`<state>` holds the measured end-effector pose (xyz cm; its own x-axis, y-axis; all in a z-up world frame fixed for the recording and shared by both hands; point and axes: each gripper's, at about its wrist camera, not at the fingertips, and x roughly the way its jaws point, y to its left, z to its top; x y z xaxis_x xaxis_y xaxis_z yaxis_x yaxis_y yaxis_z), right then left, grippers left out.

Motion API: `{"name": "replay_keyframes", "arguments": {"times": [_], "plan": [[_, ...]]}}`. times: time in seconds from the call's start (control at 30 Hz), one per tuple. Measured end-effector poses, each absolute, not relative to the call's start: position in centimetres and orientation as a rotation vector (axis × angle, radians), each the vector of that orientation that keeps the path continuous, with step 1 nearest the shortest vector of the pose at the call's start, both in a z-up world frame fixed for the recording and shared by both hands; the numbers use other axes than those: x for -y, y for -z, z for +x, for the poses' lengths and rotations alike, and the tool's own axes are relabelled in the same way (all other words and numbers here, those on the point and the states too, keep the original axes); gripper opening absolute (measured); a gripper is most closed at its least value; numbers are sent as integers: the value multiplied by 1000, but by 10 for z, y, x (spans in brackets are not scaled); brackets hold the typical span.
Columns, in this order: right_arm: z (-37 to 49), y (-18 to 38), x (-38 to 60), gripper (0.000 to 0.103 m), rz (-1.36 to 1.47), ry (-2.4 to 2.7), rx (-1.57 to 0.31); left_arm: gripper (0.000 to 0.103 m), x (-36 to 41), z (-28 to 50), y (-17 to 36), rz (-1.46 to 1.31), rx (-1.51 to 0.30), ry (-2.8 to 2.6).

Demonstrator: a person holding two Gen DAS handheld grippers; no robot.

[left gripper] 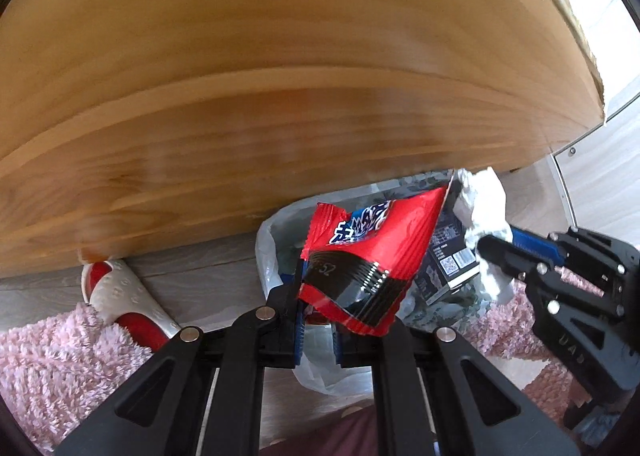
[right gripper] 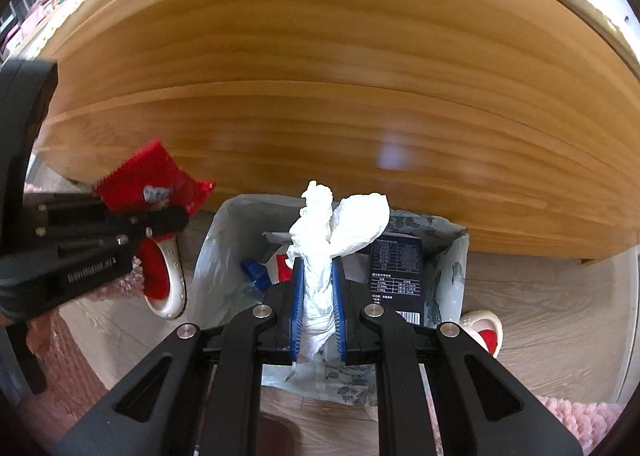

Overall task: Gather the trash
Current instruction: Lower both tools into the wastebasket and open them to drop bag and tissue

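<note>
We have the left gripper (left gripper: 316,320) clamped on the red wrapper (left gripper: 360,256) and the right gripper (right gripper: 316,296) clamped on the crumpled tissue (right gripper: 332,232), both above the lined bin (right gripper: 208,256) (at six o'clock of the table (right gripper: 320,75)). We should lower each inside the rim before releasing, since light trash drifts.

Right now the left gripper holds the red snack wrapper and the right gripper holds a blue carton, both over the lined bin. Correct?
Not quite. The right gripper holds a crumpled white tissue, as the right wrist view shows; the carton lies in the bin. The left gripper does hold the red wrapper.
</note>
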<state>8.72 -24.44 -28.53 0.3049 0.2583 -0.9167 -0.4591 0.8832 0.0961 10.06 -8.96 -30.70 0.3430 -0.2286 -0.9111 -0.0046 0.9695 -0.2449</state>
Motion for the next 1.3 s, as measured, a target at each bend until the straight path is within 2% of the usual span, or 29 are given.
{"name": "replay_keyframes", "arguments": {"times": [0.8,1.3], "plan": [[120,345,249,13,-103,-485,-1379,8,122,135,388,-223,-1430,208],[130,373,246,13,-94,-474,-1472,8,113,144,414,-286,-1477,216]]}}
